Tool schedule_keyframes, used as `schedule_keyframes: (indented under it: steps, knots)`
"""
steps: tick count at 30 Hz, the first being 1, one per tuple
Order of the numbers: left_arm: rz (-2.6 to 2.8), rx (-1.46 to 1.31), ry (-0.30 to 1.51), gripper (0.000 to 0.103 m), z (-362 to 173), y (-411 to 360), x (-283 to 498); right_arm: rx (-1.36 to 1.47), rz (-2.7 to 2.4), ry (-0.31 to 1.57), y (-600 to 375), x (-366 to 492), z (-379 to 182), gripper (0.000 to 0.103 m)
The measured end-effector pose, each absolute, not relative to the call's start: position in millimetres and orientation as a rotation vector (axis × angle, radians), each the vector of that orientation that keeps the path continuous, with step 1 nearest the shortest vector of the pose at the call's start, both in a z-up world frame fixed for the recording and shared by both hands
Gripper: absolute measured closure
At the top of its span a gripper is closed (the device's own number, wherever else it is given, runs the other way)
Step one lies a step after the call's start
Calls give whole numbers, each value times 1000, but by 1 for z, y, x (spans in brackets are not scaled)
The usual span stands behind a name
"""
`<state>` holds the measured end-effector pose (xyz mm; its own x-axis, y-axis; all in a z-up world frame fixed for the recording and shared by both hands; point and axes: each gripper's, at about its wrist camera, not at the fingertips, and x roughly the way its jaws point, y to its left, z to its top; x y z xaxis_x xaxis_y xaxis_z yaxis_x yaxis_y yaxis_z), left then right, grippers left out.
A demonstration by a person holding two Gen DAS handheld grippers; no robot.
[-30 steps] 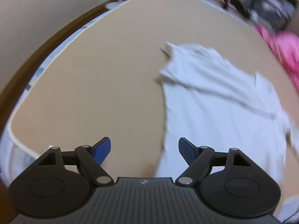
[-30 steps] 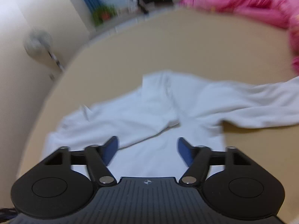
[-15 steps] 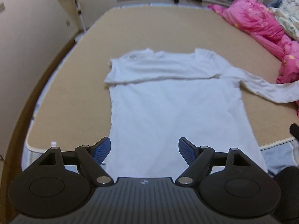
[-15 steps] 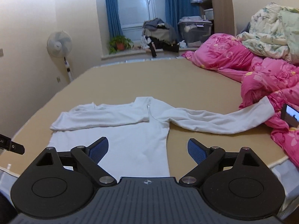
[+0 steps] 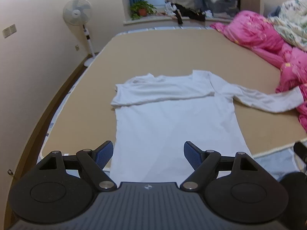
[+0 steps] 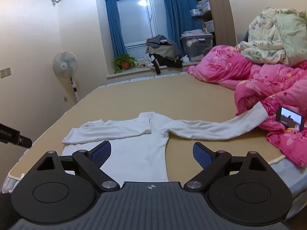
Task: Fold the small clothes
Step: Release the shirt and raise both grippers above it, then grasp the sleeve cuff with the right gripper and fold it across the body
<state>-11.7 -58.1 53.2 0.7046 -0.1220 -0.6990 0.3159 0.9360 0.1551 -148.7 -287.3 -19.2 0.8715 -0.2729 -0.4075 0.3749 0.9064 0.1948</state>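
Observation:
A white long-sleeved shirt (image 5: 172, 122) lies flat on the tan bed (image 5: 163, 49), hem toward me. Its left sleeve is folded across the chest, and its right sleeve (image 5: 264, 99) stretches out to the right onto the pink quilt. It also shows in the right wrist view (image 6: 134, 145). My left gripper (image 5: 148, 154) is open and empty, held above the shirt's hem. My right gripper (image 6: 152, 152) is open and empty, held back over the shirt's lower right side.
A pink quilt (image 6: 268, 88) is heaped along the bed's right side with a phone (image 6: 289, 118) on it. A standing fan (image 5: 77, 15) is by the left wall. A plant and piled clothes (image 6: 163, 53) sit on the windowsill beyond the bed.
Both grippers have pulled back and risen from close over the shirt, so the whole shirt and room show. The left sleeve lies folded across the chest. Both stay open.

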Motion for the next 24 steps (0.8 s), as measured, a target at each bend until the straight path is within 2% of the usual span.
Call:
schedule_keyframes:
  steps: [9,16,20,24]
  knots:
    - [-200,254,753,16,56,-54,16,313,-320,415,-302,-126,-26,10]
    - [-171,283,811,16,40,-77,53,424,-388,469,-354,-103,-47,10]
    - [-168,298,841,16,32,-94,77,458,-490,426,-406,-88,-64,10]
    - [-149,330,861,16,23,-109,98,622,-690,327,-509,-76,-101,10]
